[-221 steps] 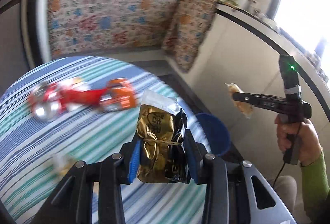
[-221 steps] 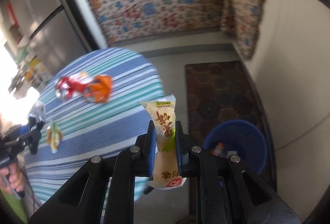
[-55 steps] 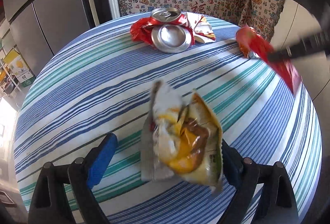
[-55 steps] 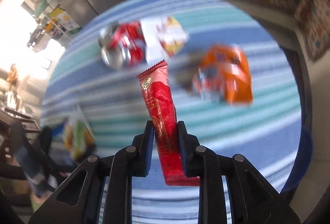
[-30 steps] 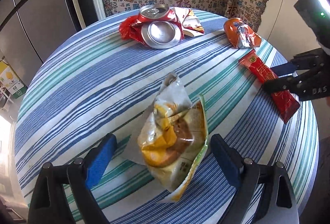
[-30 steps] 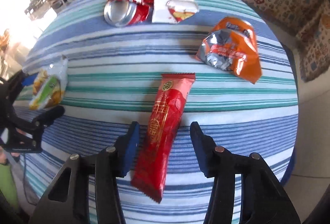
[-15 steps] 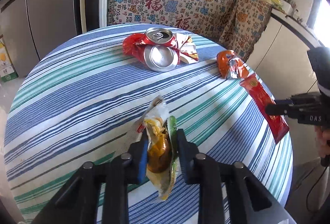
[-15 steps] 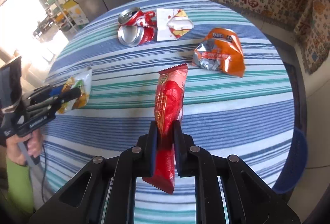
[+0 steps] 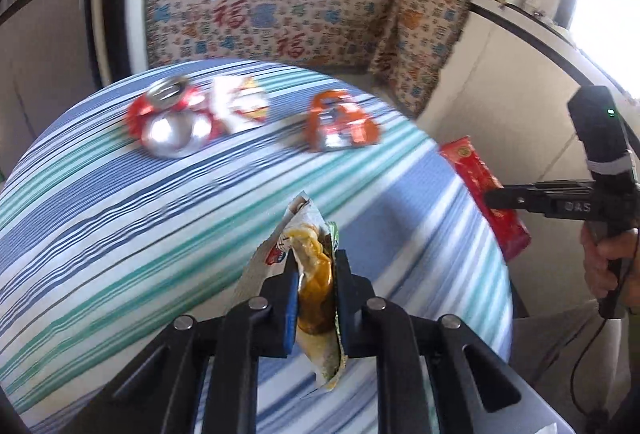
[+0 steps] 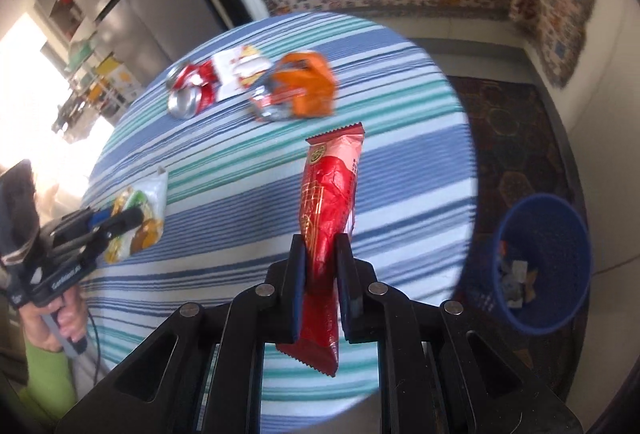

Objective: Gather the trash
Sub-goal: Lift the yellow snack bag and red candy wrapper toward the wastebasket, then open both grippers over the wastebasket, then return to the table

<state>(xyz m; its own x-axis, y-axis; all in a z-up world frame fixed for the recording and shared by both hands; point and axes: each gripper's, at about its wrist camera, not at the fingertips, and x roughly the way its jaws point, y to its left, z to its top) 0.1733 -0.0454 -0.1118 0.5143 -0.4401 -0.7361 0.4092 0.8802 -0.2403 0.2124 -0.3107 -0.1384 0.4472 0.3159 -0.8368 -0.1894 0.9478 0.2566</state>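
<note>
My left gripper (image 9: 316,266) is shut on a crumpled yellow snack bag (image 9: 310,274) and holds it above the striped round table (image 9: 120,218). My right gripper (image 10: 322,250) is shut on a long red wrapper (image 10: 330,190) and holds it up over the table's near edge (image 10: 440,218). The right gripper with the red wrapper (image 9: 486,190) also shows at the right of the left wrist view. The left gripper with the yellow bag (image 10: 136,222) shows at the left of the right wrist view. A blue trash bin (image 10: 544,266) with scraps inside stands on the floor to the right.
On the far side of the table lie a crushed red can (image 10: 188,90), a white and red wrapper (image 10: 238,70) and an orange foil bag (image 10: 300,90). A patterned cloth (image 9: 272,2) hangs behind. A dark rug (image 10: 516,138) lies under the bin.
Both grippers have lifted their wrappers off the table and swung to the right. The blue bin has come into the right wrist view.
</note>
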